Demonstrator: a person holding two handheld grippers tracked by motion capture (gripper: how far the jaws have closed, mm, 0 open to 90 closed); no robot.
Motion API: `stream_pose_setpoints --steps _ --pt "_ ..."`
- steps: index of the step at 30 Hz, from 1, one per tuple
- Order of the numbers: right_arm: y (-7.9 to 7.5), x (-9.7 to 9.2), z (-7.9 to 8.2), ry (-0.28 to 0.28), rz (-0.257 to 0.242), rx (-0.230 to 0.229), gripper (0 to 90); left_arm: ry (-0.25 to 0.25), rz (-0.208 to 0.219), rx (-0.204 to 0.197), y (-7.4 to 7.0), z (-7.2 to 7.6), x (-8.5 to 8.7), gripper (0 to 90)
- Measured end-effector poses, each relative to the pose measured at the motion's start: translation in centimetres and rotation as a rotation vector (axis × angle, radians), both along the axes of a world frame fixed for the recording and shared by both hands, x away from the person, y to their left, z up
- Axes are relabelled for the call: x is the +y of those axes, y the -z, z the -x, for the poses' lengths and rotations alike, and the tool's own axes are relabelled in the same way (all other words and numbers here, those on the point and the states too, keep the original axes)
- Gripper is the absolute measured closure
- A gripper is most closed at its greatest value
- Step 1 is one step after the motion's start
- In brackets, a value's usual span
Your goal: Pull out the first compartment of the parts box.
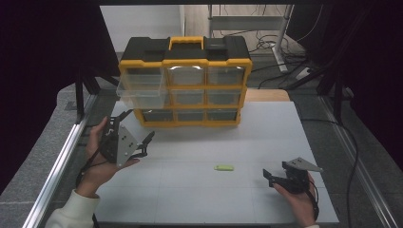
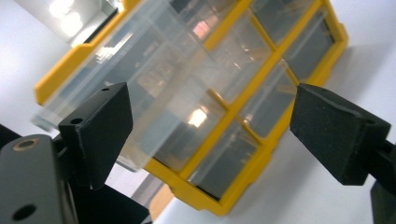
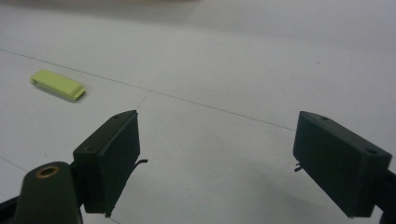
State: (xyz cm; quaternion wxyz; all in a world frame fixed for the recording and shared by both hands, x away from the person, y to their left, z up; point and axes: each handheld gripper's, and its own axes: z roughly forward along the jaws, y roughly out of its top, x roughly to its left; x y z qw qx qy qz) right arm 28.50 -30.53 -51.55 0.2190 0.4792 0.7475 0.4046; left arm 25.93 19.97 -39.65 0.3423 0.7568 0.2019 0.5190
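a: where's the left claw (image 1: 138, 128)?

b: near the front left of the yellow organizer (image 1: 185, 85), held above the white surface (image 1: 199, 190). its jaws stand wide apart with nothing between them.

a: and the drawer?

b: the clear drawer (image 1: 141, 90) sticks out of the top left slot of the organizer, just beyond the claw and apart from it. in the left gripper view the drawer (image 2: 140, 88) shows between the two black pads (image 2: 100, 130), farther off, untouched.

a: right side?

b: the right claw (image 1: 271, 178) sits low near the front right, jaws spread wide and holding nothing. a small green piece (image 1: 224, 167) lies flat on the surface to its left, apart from it.
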Motion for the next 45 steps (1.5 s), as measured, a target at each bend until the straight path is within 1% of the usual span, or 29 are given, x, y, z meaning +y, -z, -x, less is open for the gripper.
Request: stream_pose_setpoints --steps 2,4,5,6,7,8,9,11,13,17,19,22,26,29,31,33,35,37,39,41,43,45 --pt "0.0 0.0 0.0 0.001 -0.001 0.000 15.1 -0.001 -0.003 0.028 0.4 0.1 -0.2 12.6" --pt "0.0 0.0 0.0 0.000 -0.001 0.000 15.1 0.007 -0.014 0.042 0.7 0.1 -0.3 12.6" --pt "0.0 0.0 0.0 0.000 0.000 0.000 15.1 0.008 -0.008 0.054 0.9 0.1 -0.4 12.5" --pt "0.0 0.0 0.0 0.000 0.000 0.001 15.1 0.014 -0.016 0.059 1.0 0.1 -0.4 12.5" --pt "0.0 0.0 0.0 0.000 0.000 0.001 15.1 0.016 -0.005 0.076 1.2 0.1 -0.5 12.5" --pt "0.0 0.0 0.0 0.000 0.000 0.000 15.1 0.023 -0.012 0.079 1.3 0.1 -0.5 12.4" --pt "0.0 0.0 0.0 0.001 -0.002 0.001 15.1 0.022 -0.012 0.090 1.5 0.2 -0.6 12.1" --pt "0.0 0.0 0.0 0.001 -0.002 0.003 15.1 0.030 0.001 0.117 1.6 0.2 -0.7 12.0" --pt "0.0 0.0 0.0 0.001 -0.002 0.003 15.1 0.036 0.015 0.129 1.7 0.2 -0.7 11.8" --pt "0.0 0.0 0.0 0.001 -0.001 0.002 15.1 0.038 0.022 0.148 1.9 0.3 -0.9 11.1" --pt "0.0 0.0 0.0 0.001 -0.001 0.002 15.1 0.040 0.034 0.168 1.9 0.3 -1.0 10.8" --pt "0.0 0.0 0.0 0.000 -0.004 0.003 15.1 0.050 0.035 0.194 2.0 0.3 -1.1 9.7" --pt "0.0 0.0 -0.1 0.001 -0.004 0.001 15.0 0.064 0.063 0.222 2.0 0.3 -1.3 9.4" --pt "0.0 0.0 -0.2 0.001 -0.004 0.000 15.1 0.083 0.092 0.245 2.0 0.3 -1.5 9.3" --pt "0.0 0.0 -0.2 0.002 -0.006 -0.002 15.1 0.092 0.104 0.252 1.9 0.2 -1.7 9.1" --pt "0.0 0.1 -0.2 0.003 -0.001 -0.002 15.1 0.111 0.126 0.267 1.8 0.2 -2.0 9.1" --pt "0.1 0.1 -0.3 0.002 -0.007 0.003 15.1 0.136 0.145 0.286 1.8 0.2 -2.2 9.1" --pt "0.1 0.1 -0.3 0.005 -0.009 0.004 15.1 0.152 0.161 0.310 2.1 0.3 -2.5 9.1" --pt "0.1 0.1 -0.2 0.008 -0.008 0.004 15.1 0.164 0.166 0.338 2.4 0.4 -2.6 9.3" --pt "0.0 0.1 -0.2 0.009 -0.011 0.002 15.1 0.165 0.176 0.366 2.7 0.2 -2.7 9.2" --pt "0.0 0.0 -0.2 0.011 -0.007 0.002 15.1 0.173 0.203 0.399 2.8 0.1 -2.6 9.3" --pt "0.0 0.0 -0.1 0.014 -0.004 0.004 15.1 0.183 0.243 0.427 2.8 -0.1 -2.7 9.2"
